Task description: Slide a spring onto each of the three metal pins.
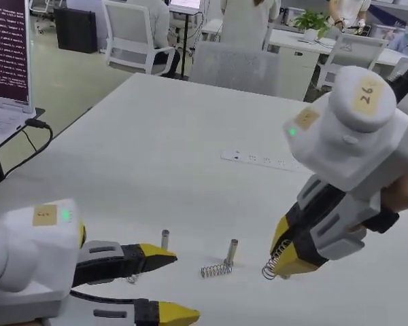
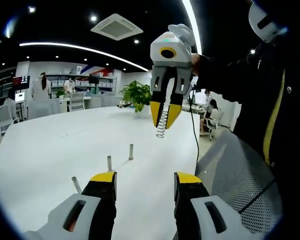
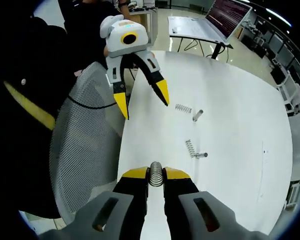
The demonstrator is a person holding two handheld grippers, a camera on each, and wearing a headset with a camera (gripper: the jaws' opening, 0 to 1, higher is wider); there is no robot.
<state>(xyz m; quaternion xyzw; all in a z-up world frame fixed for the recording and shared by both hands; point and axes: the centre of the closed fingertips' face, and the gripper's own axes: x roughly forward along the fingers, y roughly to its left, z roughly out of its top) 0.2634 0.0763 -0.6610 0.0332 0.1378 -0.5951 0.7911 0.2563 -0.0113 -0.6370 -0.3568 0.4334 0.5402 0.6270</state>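
Currently, right gripper (image 1: 287, 266) is pinched on a small coiled steel spring (image 1: 273, 262), its axis near upright, tip low over the white desk (image 1: 190, 149). The nearest short upright metal pin (image 1: 231, 251) stands just to its left, with a loose spring (image 1: 215, 270) lying at its foot. Wide and empty, left gripper (image 1: 168, 285) sits by the farther pin (image 1: 165, 239).

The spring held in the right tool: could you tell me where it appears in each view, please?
Head view: spring low, right of centre, in the right tool.
Left gripper view: hanging, upper centre.
Right gripper view: bottom centre, between the jaws.
Shared landmark: the metal pins.
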